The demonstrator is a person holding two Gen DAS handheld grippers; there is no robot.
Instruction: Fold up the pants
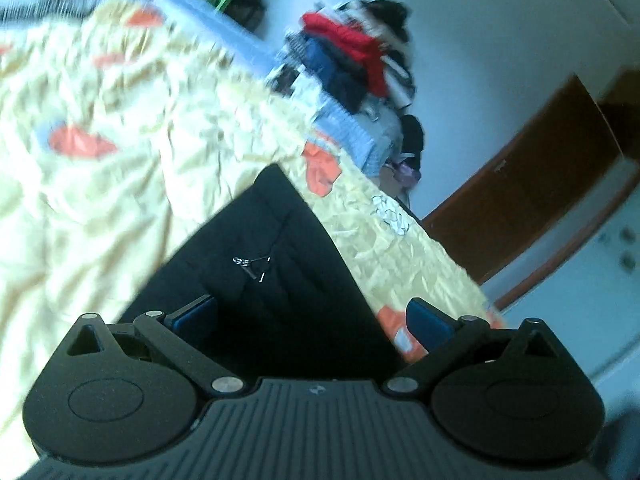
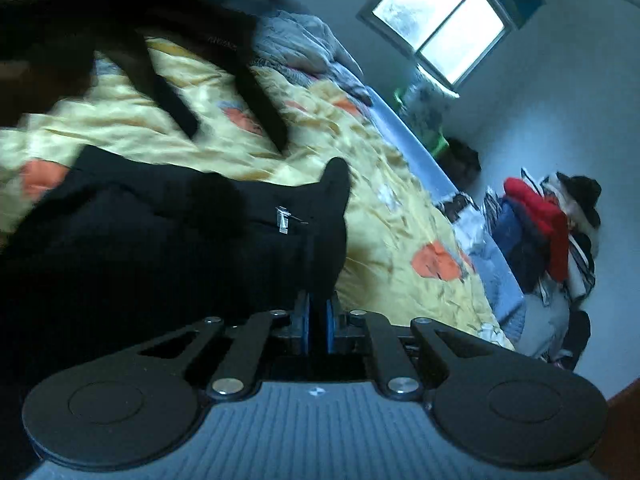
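Note:
The black pants point(image 1: 260, 256) lie over the yellow bedspread point(image 1: 120, 120), with a small zipper pull showing on them. In the left wrist view my left gripper point(image 1: 312, 316) stands wide open. The dark cloth reaches in between its blue pads point(image 1: 428, 320), and bedspread shows beside the right pad. In the right wrist view my right gripper point(image 2: 317, 304) is shut on a fold of the black pants point(image 2: 180, 240), the cloth pinched between its blue pads point(image 2: 330, 320). A corner of cloth sticks up above the fingers. Dark blurred strips at the upper left cannot be made out.
The bed is covered by the yellow bedspread point(image 2: 360, 160) with orange patches. A grey blanket point(image 2: 304, 44) lies at its far end. A pile of clothes point(image 2: 544, 228) stands beside the bed, below a window point(image 2: 440, 20). A brown door point(image 1: 532, 184) is in the wall.

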